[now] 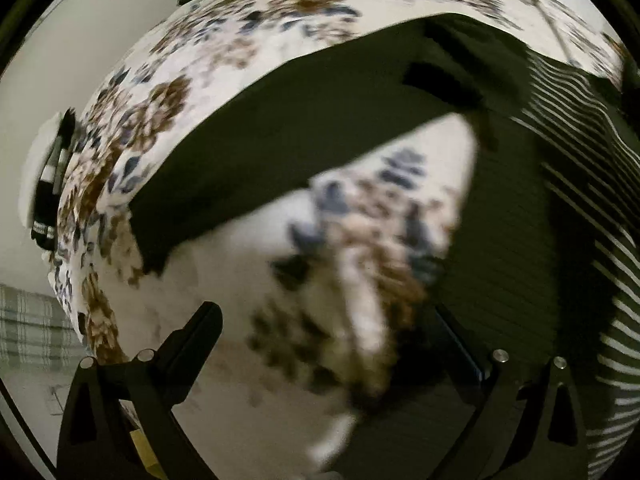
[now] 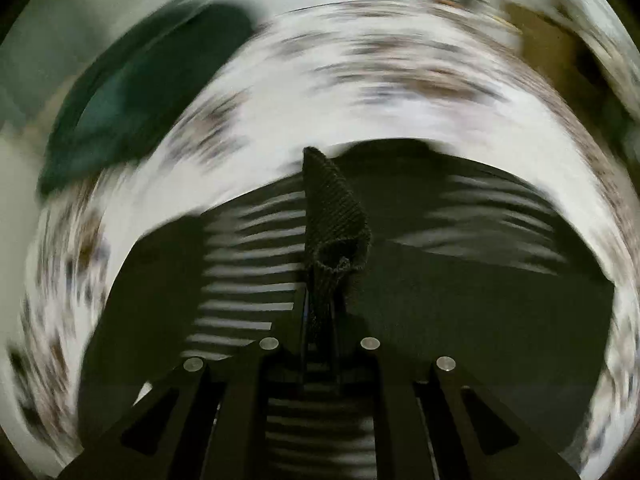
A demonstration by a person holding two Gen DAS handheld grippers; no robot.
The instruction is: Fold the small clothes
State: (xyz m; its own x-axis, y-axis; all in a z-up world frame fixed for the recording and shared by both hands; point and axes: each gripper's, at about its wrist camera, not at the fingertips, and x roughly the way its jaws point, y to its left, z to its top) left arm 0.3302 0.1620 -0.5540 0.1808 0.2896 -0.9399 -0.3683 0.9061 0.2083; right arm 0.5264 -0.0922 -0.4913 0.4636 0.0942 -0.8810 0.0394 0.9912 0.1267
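One pinched fold (image 2: 336, 236), right view only

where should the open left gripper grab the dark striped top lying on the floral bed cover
Probably the free end of its plain dark sleeve, which lies flat across the floral cover. Its edge there is thin and clear of other cloth, so the left gripper can come down from above, jaws straddling it. The right gripper already pinches another dark fold of the striped top.

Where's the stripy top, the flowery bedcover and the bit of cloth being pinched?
stripy top (image 1: 576, 128), left wrist view, its striped part.
flowery bedcover (image 1: 168, 96), left wrist view, a brown flower.
pinched cloth (image 2: 334, 216), right wrist view, the dark knit fold.
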